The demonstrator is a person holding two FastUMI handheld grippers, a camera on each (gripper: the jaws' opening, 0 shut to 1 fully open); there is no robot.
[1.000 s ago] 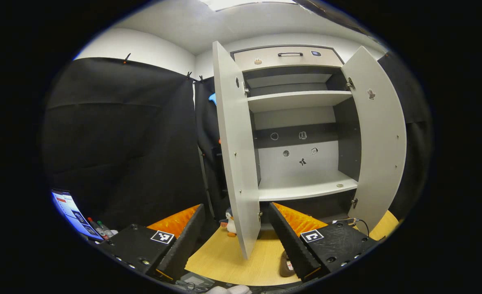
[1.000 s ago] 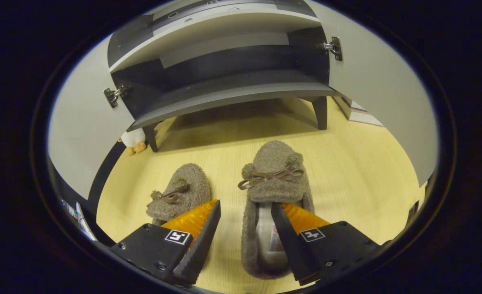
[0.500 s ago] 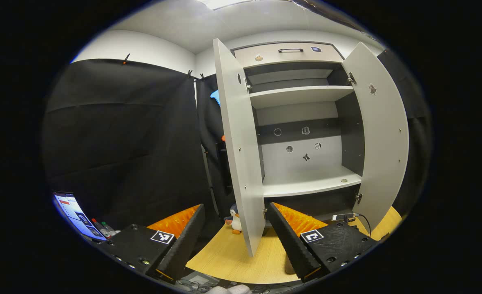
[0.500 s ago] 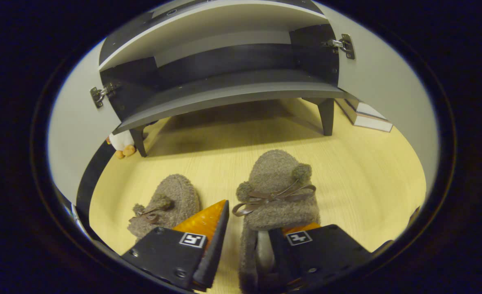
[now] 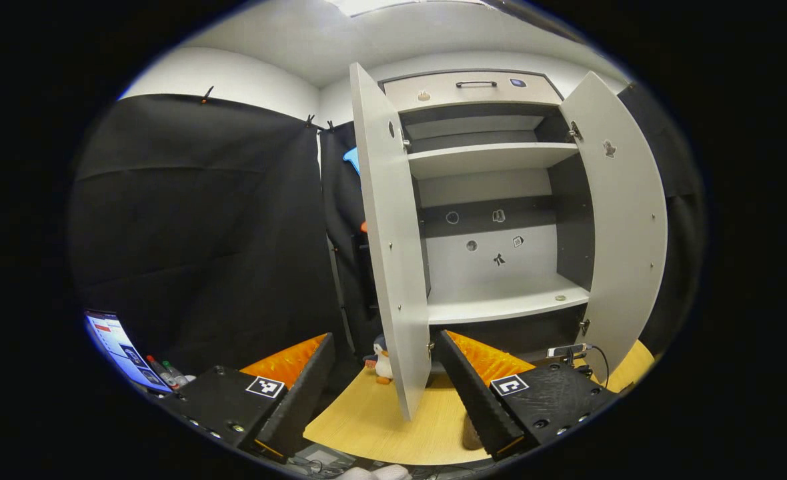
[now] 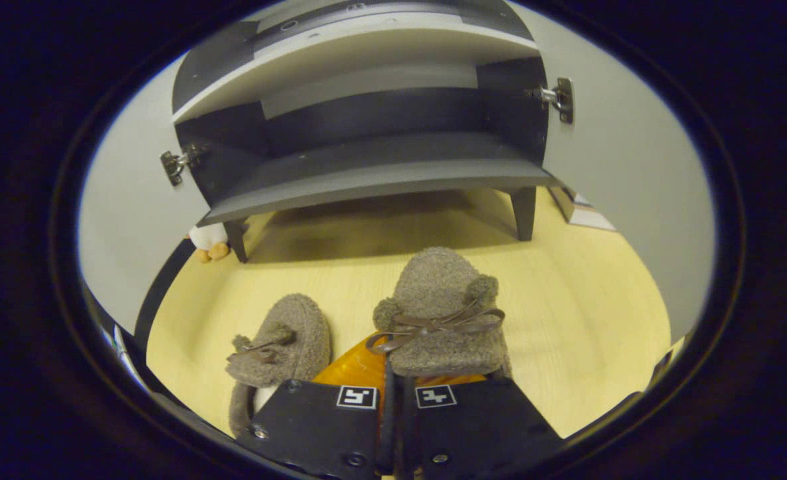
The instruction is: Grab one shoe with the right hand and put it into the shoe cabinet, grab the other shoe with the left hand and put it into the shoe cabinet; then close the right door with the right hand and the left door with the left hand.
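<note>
Since a second ago, right gripper (image 6: 393, 393) has clenched on the fuzzy slipper's (image 6: 443, 313) soft side wall at 6 o'clock; light, squashy. Left gripper (image 5: 383, 387) is released.

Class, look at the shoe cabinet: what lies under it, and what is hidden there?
Under the shoe cabinet, bare yellow floor in shadow runs between its dark legs. A penguin toy stands beside the left leg. The rear legs are covered.
</note>
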